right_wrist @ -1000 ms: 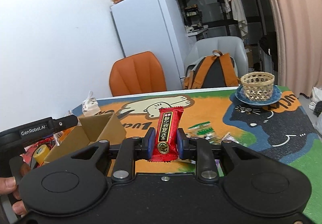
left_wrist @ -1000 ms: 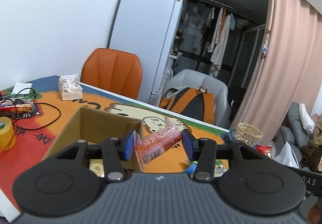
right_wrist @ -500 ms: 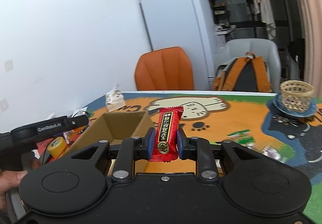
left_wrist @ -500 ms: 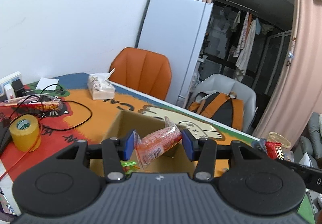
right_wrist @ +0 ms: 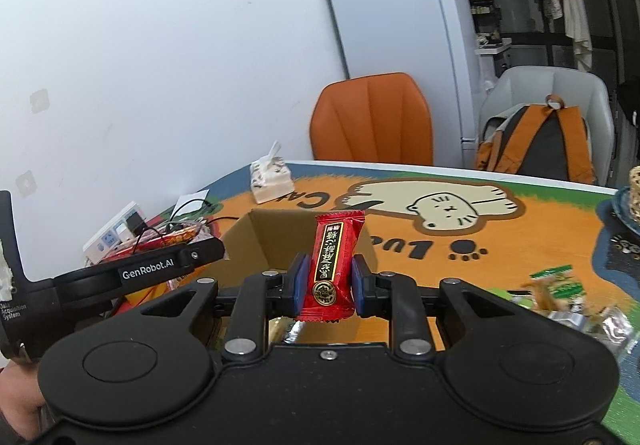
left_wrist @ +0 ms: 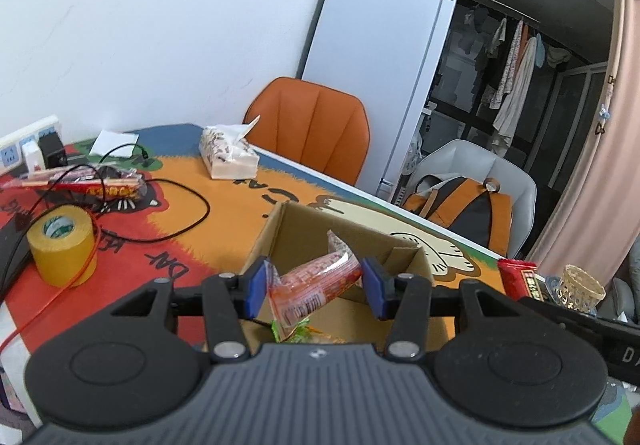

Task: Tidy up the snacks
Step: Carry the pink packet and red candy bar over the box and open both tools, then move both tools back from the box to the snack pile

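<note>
Cardboard box [left_wrist: 340, 245] at frame centre, mouth open, just beyond and below both tools. Left tool [left_wrist: 314, 287] clamped on orange-red snack packet [left_wrist: 316, 279], long axis slanting up-right. Right tool [right_wrist: 329, 285] pinched shut on upright red candy bar [right_wrist: 334, 265], over near rim on worktop [right_wrist: 540, 237].

Left hand-held gripper [left_wrist: 314, 287]: pitched slightly downward over the open cardboard box [left_wrist: 320, 245], blue pads pressed on the ends of an orange snack packet [left_wrist: 314, 281] lying crosswise. Right hand-held gripper [right_wrist: 325, 285]: likewise tilted above the box, jaws narrowly closed on an upright red candy bar [right_wrist: 332, 265]. A hand [right_wrist: 18, 401] grips the left tool's handle.
</note>
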Demonstrator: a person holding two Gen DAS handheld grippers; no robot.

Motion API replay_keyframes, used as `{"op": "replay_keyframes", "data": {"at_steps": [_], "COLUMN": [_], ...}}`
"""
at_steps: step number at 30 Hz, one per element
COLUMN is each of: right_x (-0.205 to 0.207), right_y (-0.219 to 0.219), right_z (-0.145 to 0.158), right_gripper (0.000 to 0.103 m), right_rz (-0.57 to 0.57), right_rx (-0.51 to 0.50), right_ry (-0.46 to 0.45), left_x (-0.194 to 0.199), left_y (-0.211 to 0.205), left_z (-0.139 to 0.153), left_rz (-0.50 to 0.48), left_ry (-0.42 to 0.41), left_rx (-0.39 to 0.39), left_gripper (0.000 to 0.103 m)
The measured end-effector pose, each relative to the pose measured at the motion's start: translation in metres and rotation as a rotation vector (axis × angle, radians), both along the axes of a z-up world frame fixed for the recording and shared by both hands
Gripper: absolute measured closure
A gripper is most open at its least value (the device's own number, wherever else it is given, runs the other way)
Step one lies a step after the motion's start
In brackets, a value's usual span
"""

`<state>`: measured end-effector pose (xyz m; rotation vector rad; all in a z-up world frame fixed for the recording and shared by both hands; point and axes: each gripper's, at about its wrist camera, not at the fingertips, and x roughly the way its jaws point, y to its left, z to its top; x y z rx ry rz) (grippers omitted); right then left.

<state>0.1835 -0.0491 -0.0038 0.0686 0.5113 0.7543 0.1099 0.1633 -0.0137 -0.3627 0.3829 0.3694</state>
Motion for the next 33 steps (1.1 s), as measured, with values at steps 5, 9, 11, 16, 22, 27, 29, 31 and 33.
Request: {"op": "replay_keyframes", "data": {"at_steps": [5,9,11,16,22,27,29,31,33], "right_x": [-0.004,-0.008,-0.009,-0.012,-0.017,-0.023,-0.025,-0.027,-0.029], "right_y": [0.015,0.025,0.028,0.025,0.000,-0.029,-0.041,-0.054,-0.068], "right_z": [0.001,0.006,0.008,0.009,0.013,0.015,0.015,0.016,0.017], "right_gripper": [0.079,0.079,0.078,0.059,0.056,0.049,0.047,0.044,0.039], "right_rz": [0.037,0.060,0.061,0.040,-0.016,-0.066,-0.089,-0.113,-0.134], "right_rx": [-0.003,0.005,0.004,0.007,0.013,0.016,0.019,0.022,0.024], "right_ry": [0.005,-0.004,0.000,0.001,0.010,0.011,0.014,0.015,0.017], "left_x": [-0.008,-0.023,-0.029,-0.044,-0.051,-0.053,-0.054,-0.055,-0.056], "left_y": [0.008,0.015,0.018,0.021,0.014,-0.002,-0.012,-0.021,-0.031], "left_z": [0.003,0.011,0.015,0.023,0.023,0.025,0.027,0.029,0.030], "left_rz": [0.010,0.060,0.068,0.089,0.079,0.039,0.018,0.006,-0.007], "left_ry": [0.021,0.003,-0.002,-0.017,-0.008,-0.008,-0.010,-0.018,-0.023], "left_rx": [-0.019,-0.005,-0.008,-0.011,-0.021,-0.019,-0.013,-0.005,0.006], "left_gripper": [0.048,0.034,0.034,0.029,0.019,0.015,0.014,0.009,0.008]}}
